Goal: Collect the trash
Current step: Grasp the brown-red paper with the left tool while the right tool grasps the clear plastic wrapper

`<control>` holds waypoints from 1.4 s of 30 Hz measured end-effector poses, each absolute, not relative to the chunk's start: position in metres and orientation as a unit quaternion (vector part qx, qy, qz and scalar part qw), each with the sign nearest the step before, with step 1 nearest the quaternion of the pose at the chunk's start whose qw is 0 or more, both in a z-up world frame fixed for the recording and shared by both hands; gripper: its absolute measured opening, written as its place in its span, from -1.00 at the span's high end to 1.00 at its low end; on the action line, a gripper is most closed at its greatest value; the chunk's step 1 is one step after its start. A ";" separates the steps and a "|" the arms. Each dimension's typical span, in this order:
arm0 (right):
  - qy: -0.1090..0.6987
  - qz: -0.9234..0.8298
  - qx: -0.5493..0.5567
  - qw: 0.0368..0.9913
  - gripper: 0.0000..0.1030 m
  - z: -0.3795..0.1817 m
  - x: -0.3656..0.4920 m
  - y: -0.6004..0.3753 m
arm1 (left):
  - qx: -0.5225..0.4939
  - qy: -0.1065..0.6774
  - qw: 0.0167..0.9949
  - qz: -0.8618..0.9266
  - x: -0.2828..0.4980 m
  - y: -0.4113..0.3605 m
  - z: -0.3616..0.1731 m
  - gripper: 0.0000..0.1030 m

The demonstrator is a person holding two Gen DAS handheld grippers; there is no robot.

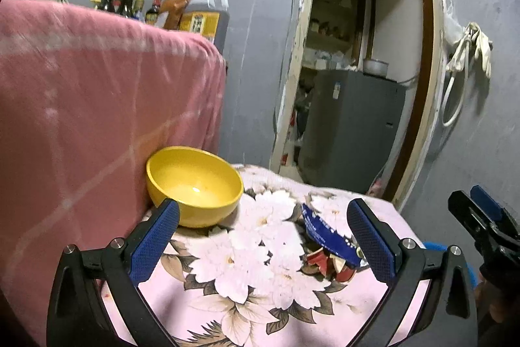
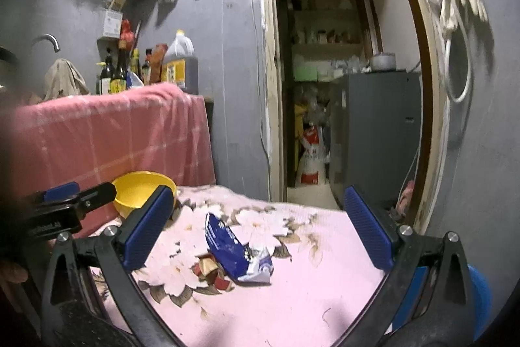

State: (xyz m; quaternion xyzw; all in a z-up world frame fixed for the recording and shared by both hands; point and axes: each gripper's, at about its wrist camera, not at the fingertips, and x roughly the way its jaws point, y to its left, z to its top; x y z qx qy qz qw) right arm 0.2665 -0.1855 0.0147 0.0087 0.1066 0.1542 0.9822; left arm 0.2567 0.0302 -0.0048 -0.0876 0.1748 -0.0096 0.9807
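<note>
- The left tool hangs above the worktop with its fingers wide apart, gripping nothing.
- The right tool is also spread open and empty, over the same flowered cloth.
- A crumpled blue wrapper lies on the cloth, resting on some red and tan scraps; it sits between the right tool's fingers in that view.
- A yellow bowl stands to the left, against a pink cloth, apart from the wrapper.
</note>
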 end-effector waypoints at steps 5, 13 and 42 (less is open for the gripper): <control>0.152 0.147 0.017 0.977 -1.00 -0.001 0.287 -0.192 | -0.097 0.222 0.970 -0.015 0.279 0.028 -0.019 -0.96; 0.227 0.151 0.022 0.962 -1.00 -0.024 0.315 -0.195 | -0.122 0.321 0.939 -0.036 0.311 0.024 -0.044 -0.94; 0.394 0.195 0.007 0.898 0.51 -0.077 0.370 -0.177 | -0.156 0.412 0.893 -0.094 0.343 0.011 -0.078 -0.66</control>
